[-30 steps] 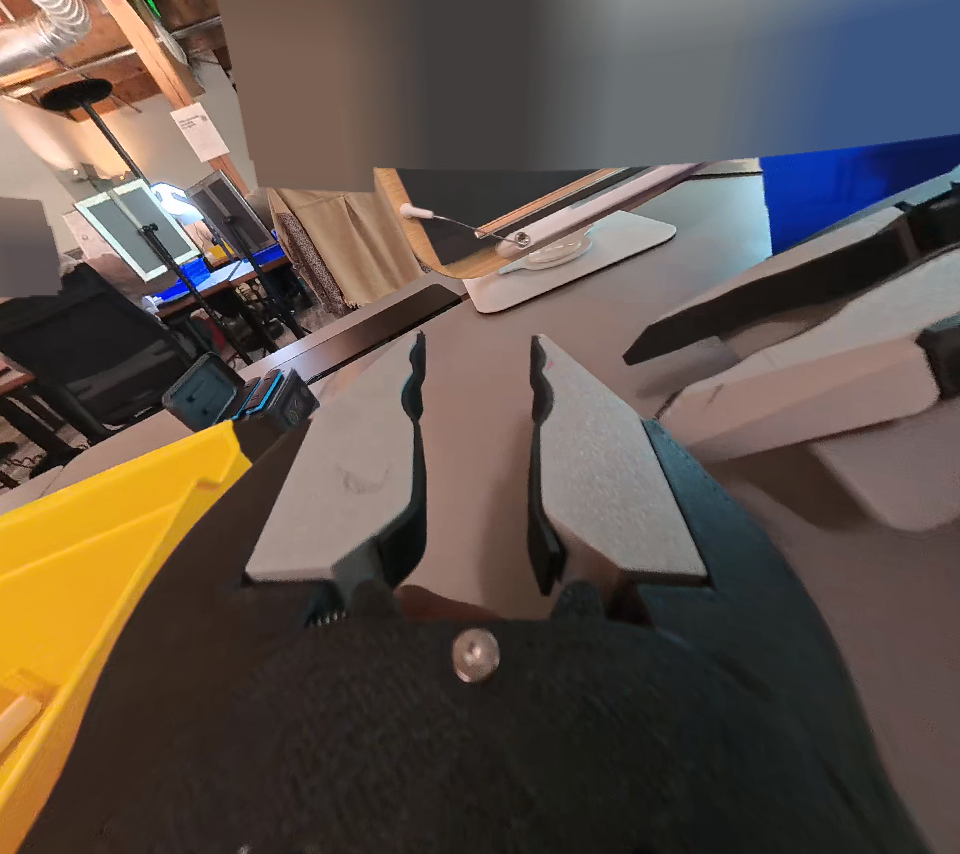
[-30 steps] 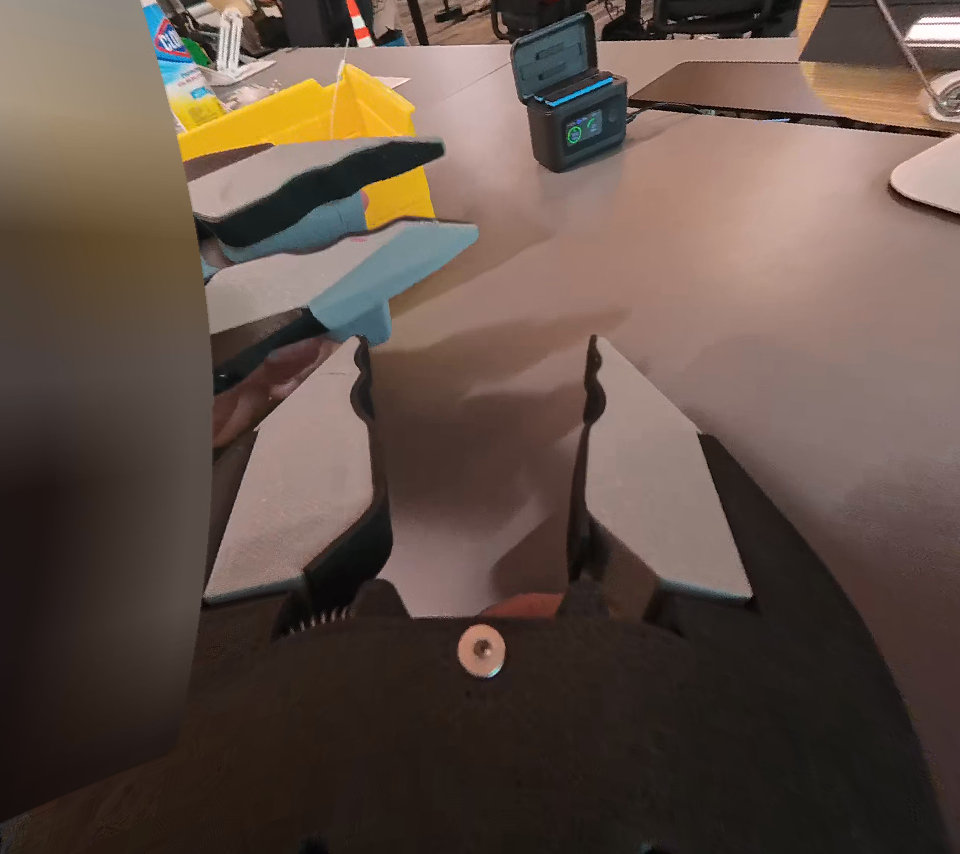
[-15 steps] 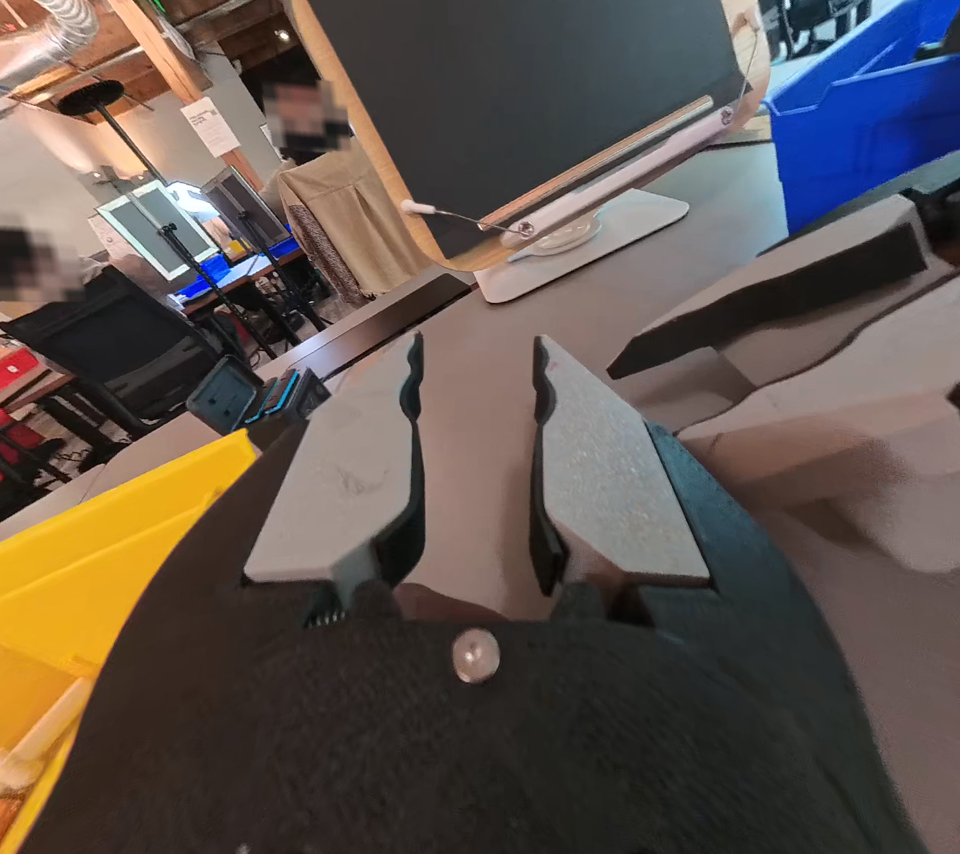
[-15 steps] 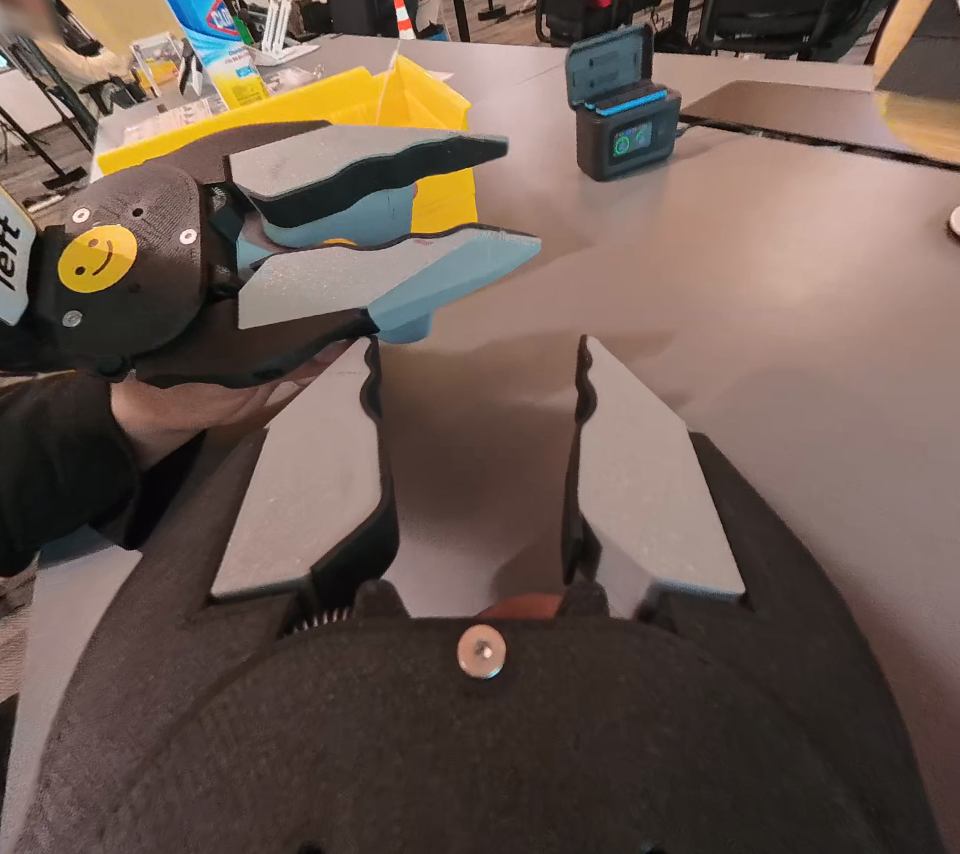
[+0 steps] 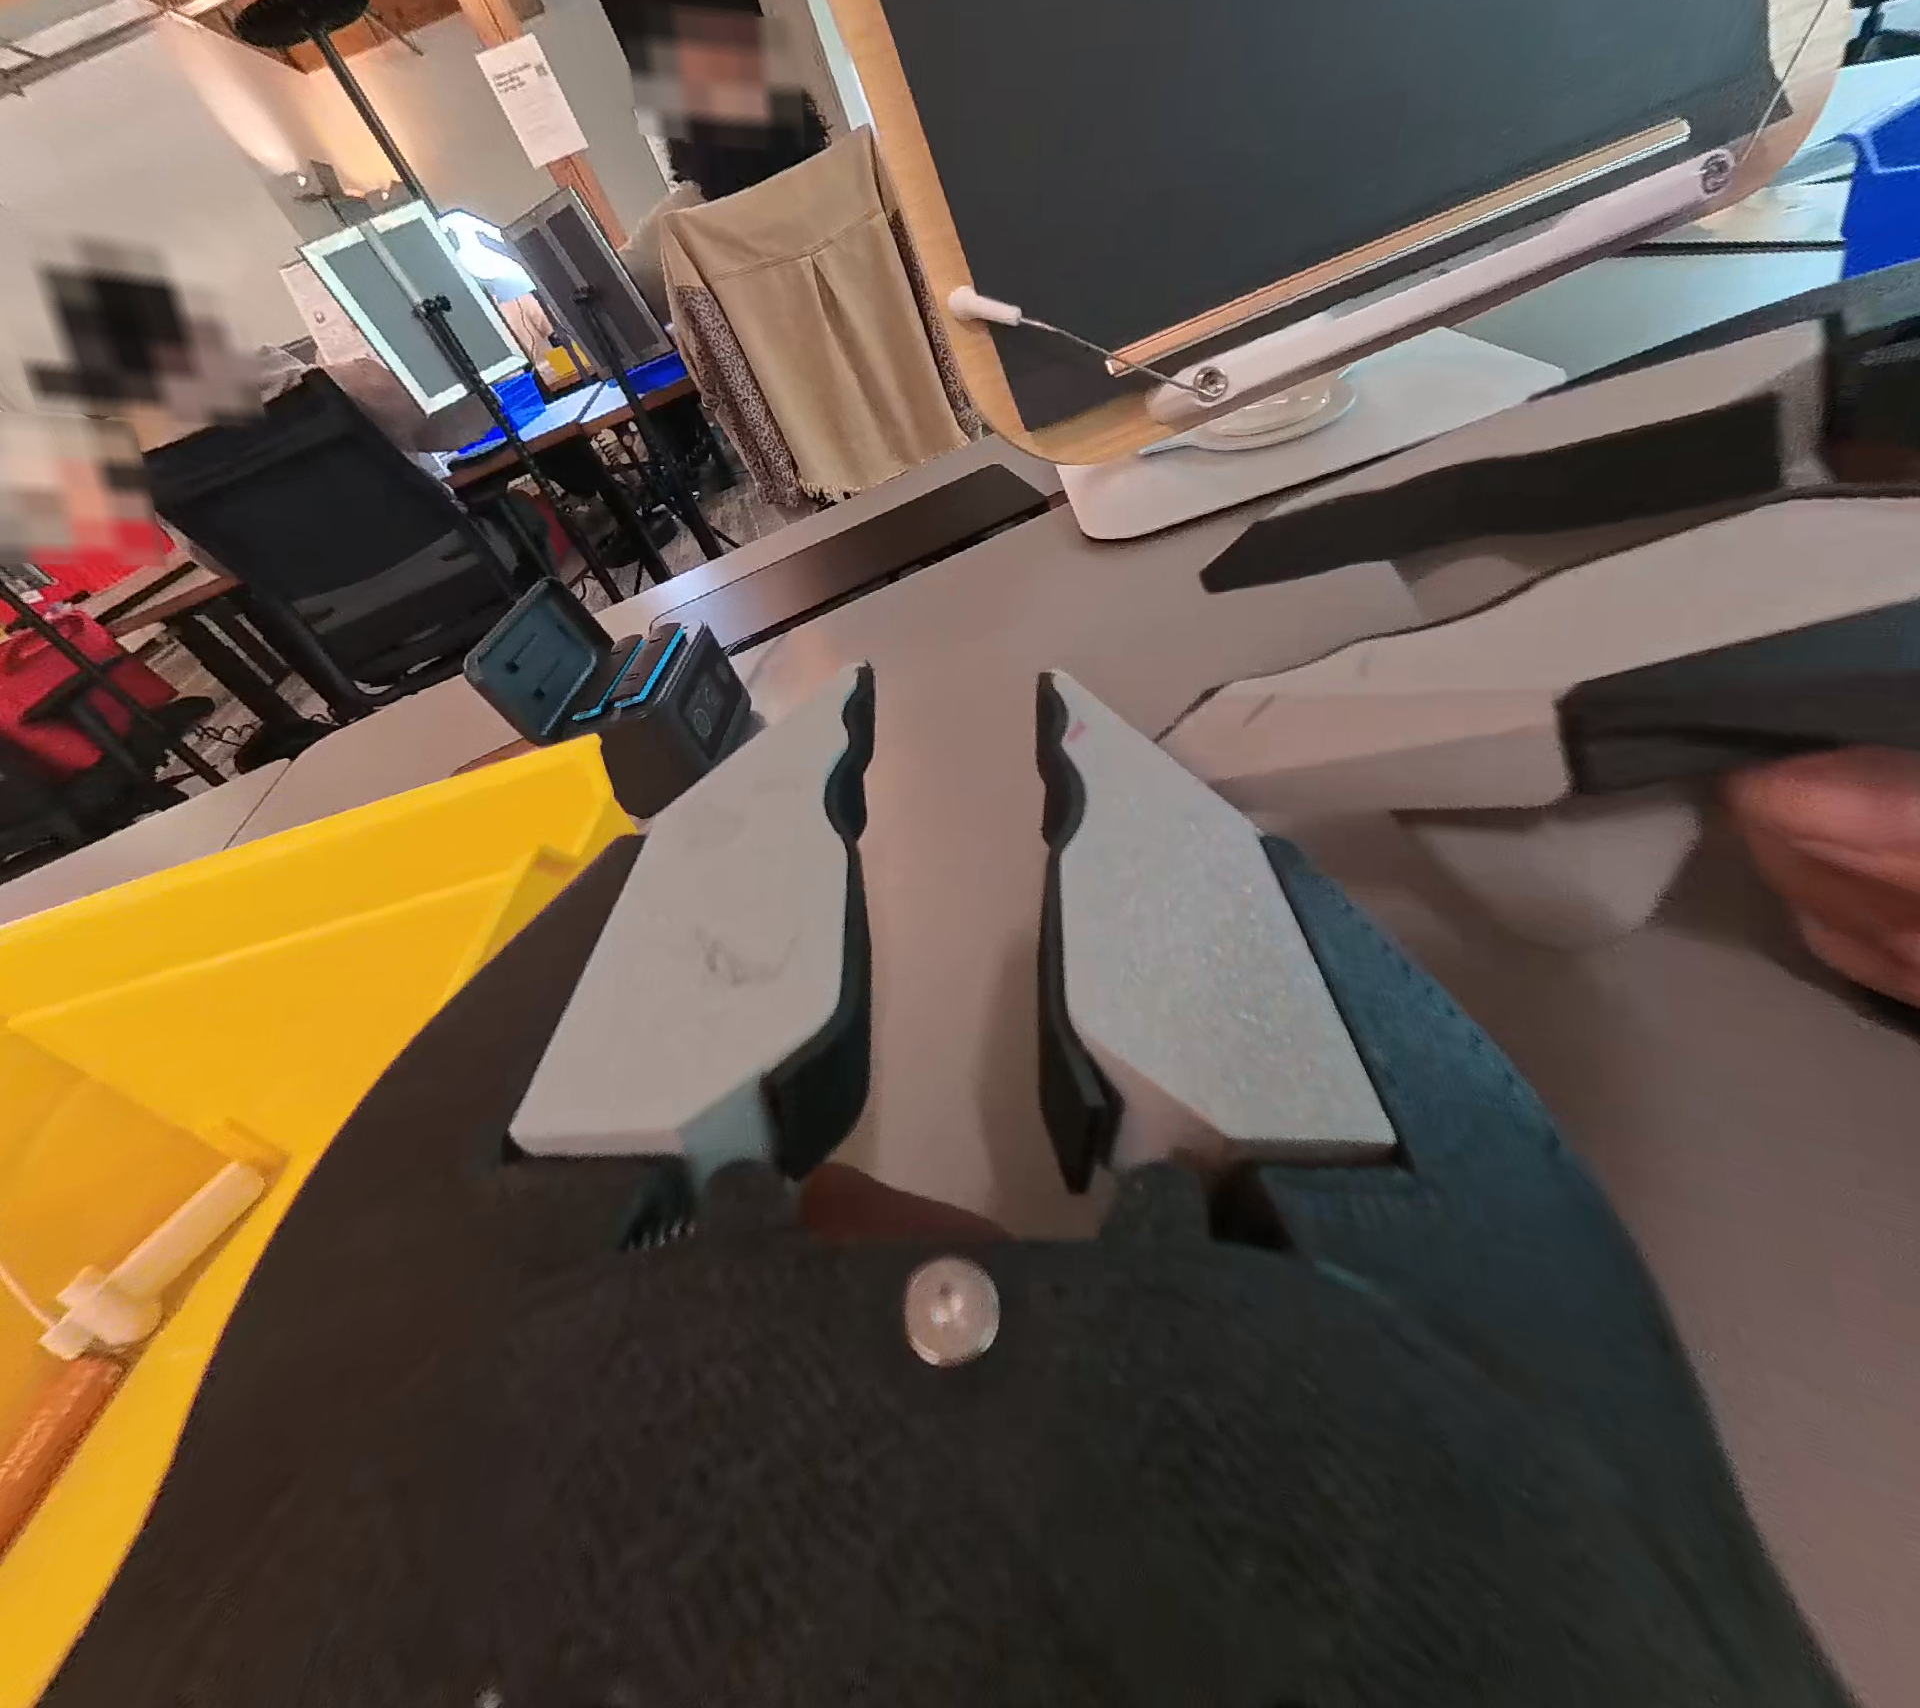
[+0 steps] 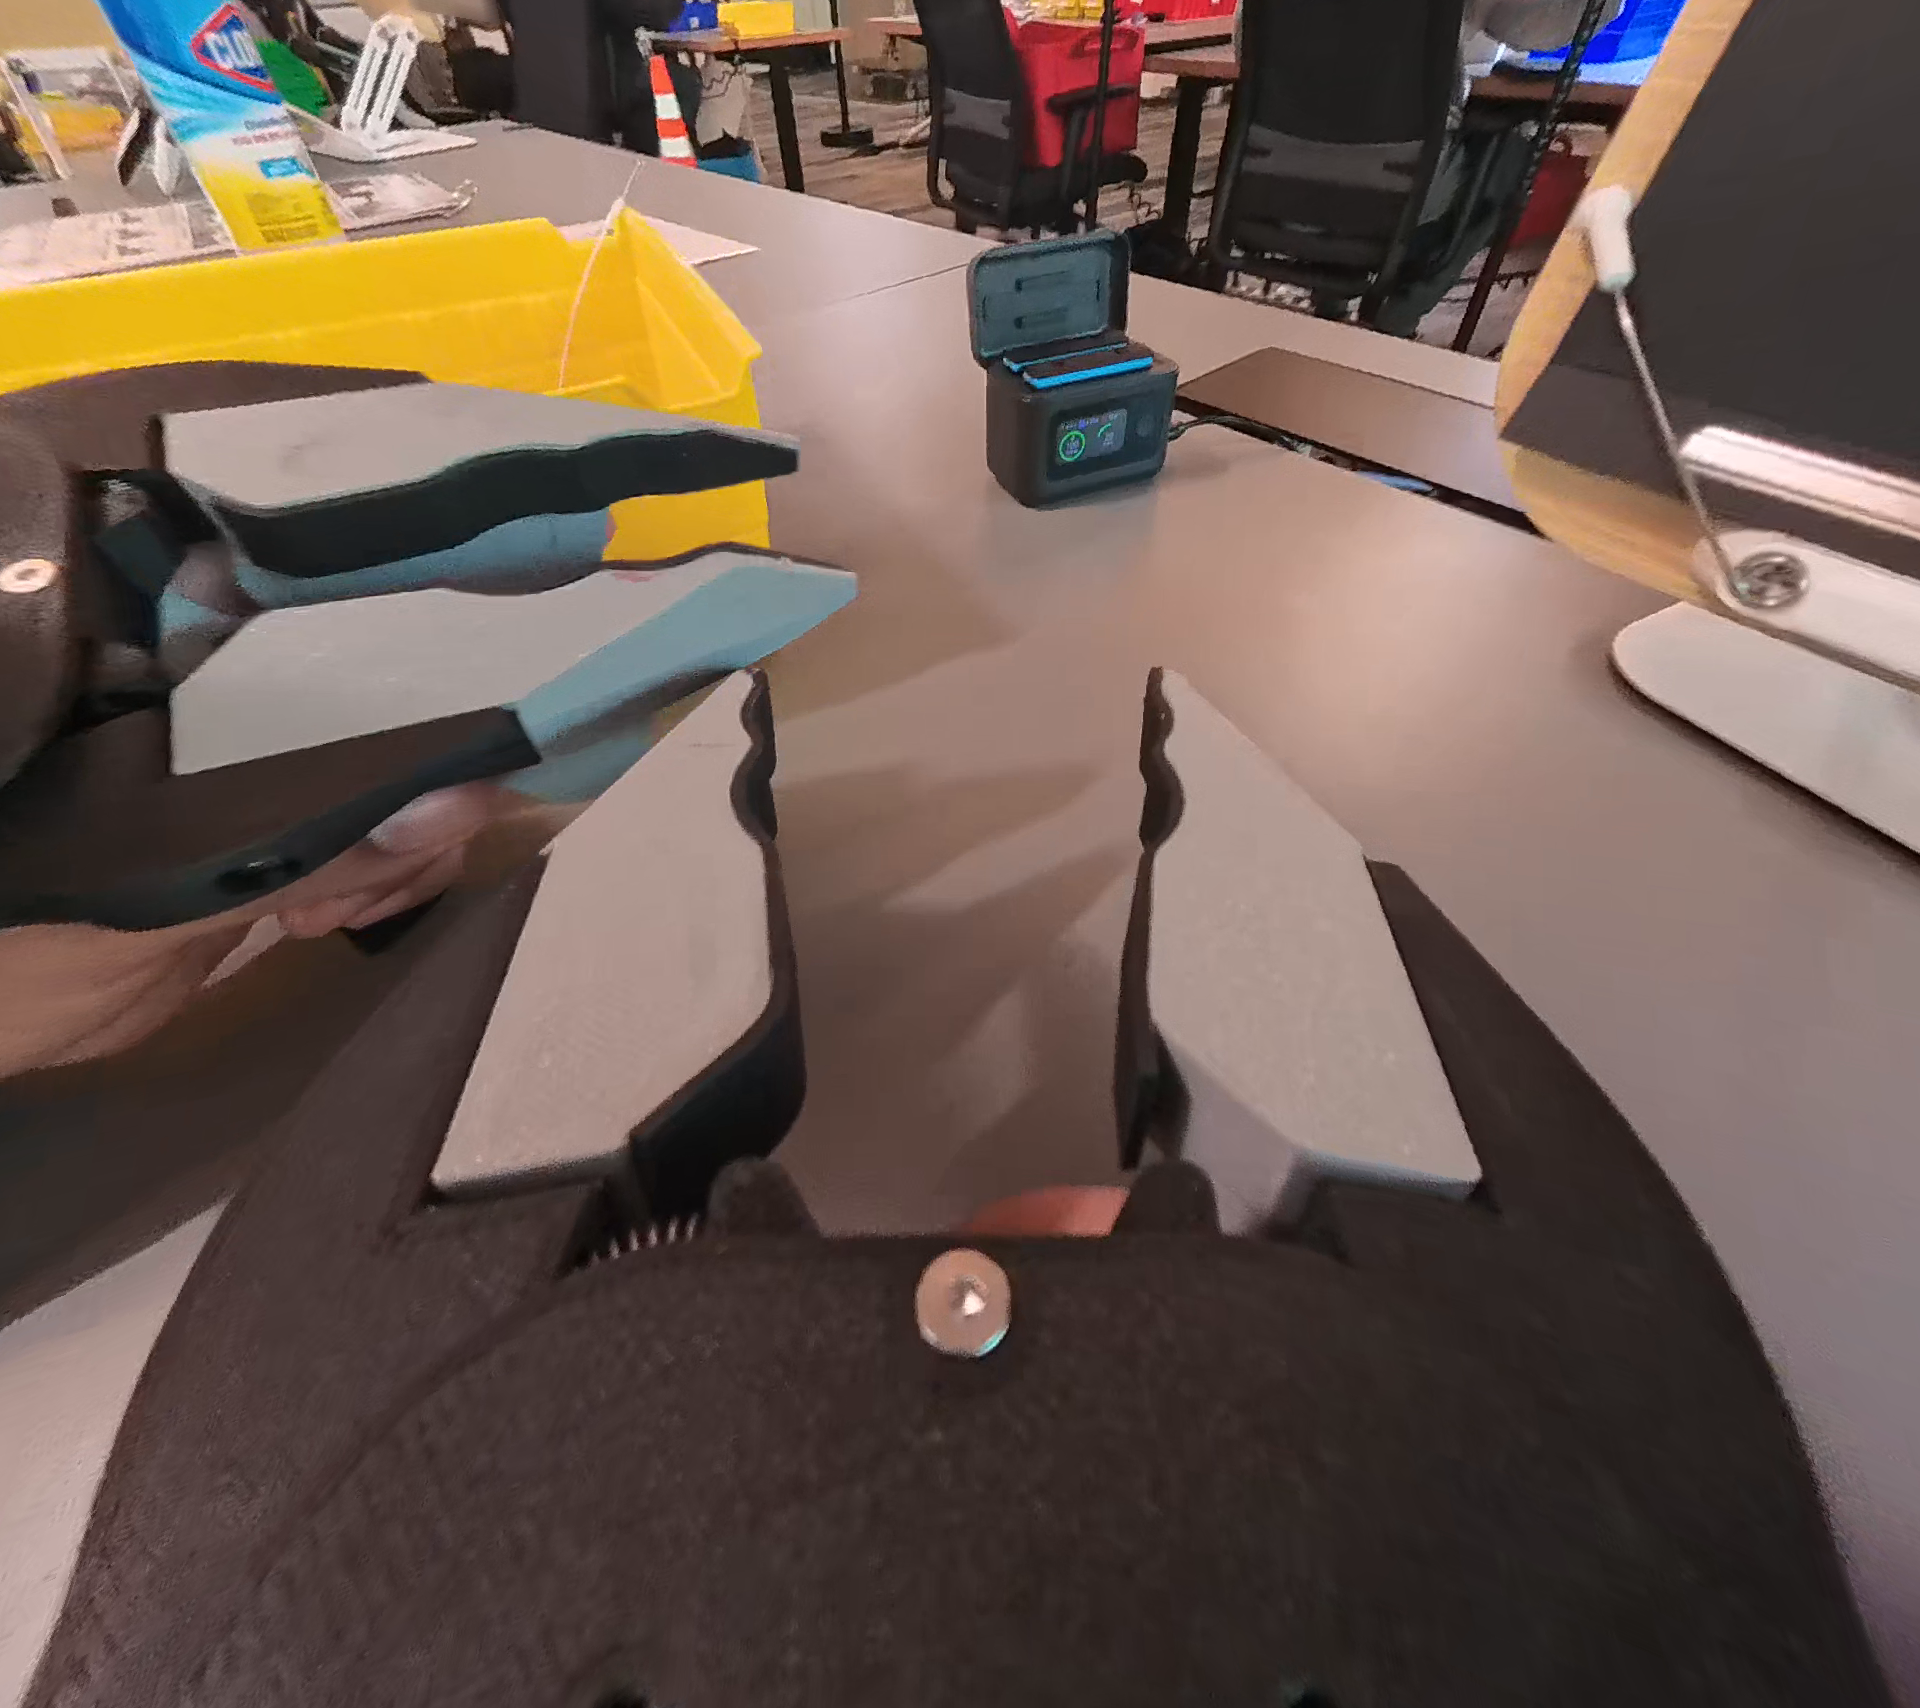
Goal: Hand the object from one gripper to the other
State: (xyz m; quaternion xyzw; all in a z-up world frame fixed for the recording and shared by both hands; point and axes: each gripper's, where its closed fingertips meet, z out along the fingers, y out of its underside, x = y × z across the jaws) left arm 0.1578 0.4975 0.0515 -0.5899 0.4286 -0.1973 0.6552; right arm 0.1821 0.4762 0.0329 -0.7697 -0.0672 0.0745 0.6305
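Note:
My left gripper [image 5: 951, 702] is open with nothing between its grey fingers, above the dark table [image 5: 935, 619]. My right gripper [image 6: 954, 692] is open wider and also empty. Each shows in the other's view: the right gripper [image 5: 1475, 619] comes in from the right, and the left gripper [image 6: 821, 520] from the left, held side-on just past my right gripper's left fingertip. They are close but apart. A yellow bin [image 5: 260, 952] lies left of the left gripper, with a white plastic piece [image 5: 156, 1263] and a brown item [image 5: 52, 1419] inside.
A small dark charging case [image 6: 1075, 422] with its lid up stands on the table ahead. A dark board on a white stand [image 6: 1787, 682] is at the right. A wipes canister [image 6: 208, 79] stands behind the yellow bin [image 6: 416, 308]. Chairs, desks and people are beyond the table. From the left gripper's tips to the white plastic piece [image 5: 156, 1263] is close to 25 cm. It is some 25 cm from my left tips to the brown item [image 5: 52, 1419].
The left gripper has reached further right in front of the right gripper, and its jaws have narrowed a little. The left view now shows the inside of the yellow bin.

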